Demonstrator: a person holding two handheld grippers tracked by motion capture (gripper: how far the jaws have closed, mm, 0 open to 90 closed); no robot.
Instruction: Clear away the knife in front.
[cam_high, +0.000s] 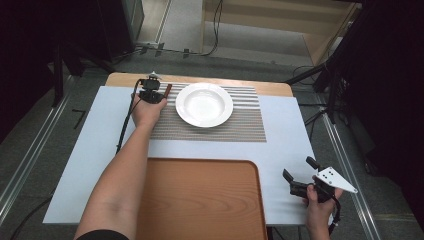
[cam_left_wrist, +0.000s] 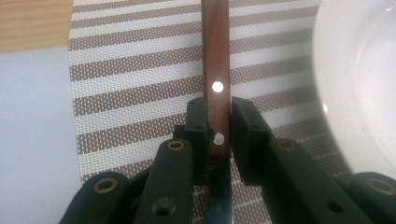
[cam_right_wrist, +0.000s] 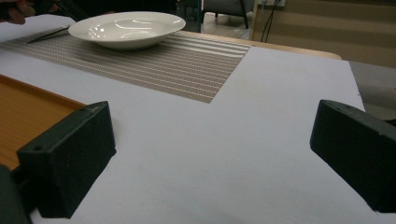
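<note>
A knife with a brown wooden handle (cam_left_wrist: 215, 60) and two metal rivets lies lengthwise on the striped placemat (cam_left_wrist: 140, 84), just left of the white plate (cam_left_wrist: 359, 70). My left gripper (cam_left_wrist: 218, 126) is shut on the handle near the blade end, one jaw on either side of it. From above, the left gripper (cam_high: 152, 92) sits at the far left of the placemat (cam_high: 240, 125), with the knife handle (cam_high: 168, 90) sticking out beside the plate (cam_high: 204, 104). My right gripper (cam_high: 298, 168) rests open above bare table at the near right. Nothing is between its fingers (cam_right_wrist: 70, 154).
An orange-brown wooden tray (cam_high: 200, 200) takes up the near middle of the white table (cam_high: 290, 130). The tray's corner (cam_right_wrist: 28, 112) lies left of the right gripper. The plate (cam_right_wrist: 126, 25) stands on the placemat (cam_right_wrist: 187, 65) far ahead. Cables trail from both grippers.
</note>
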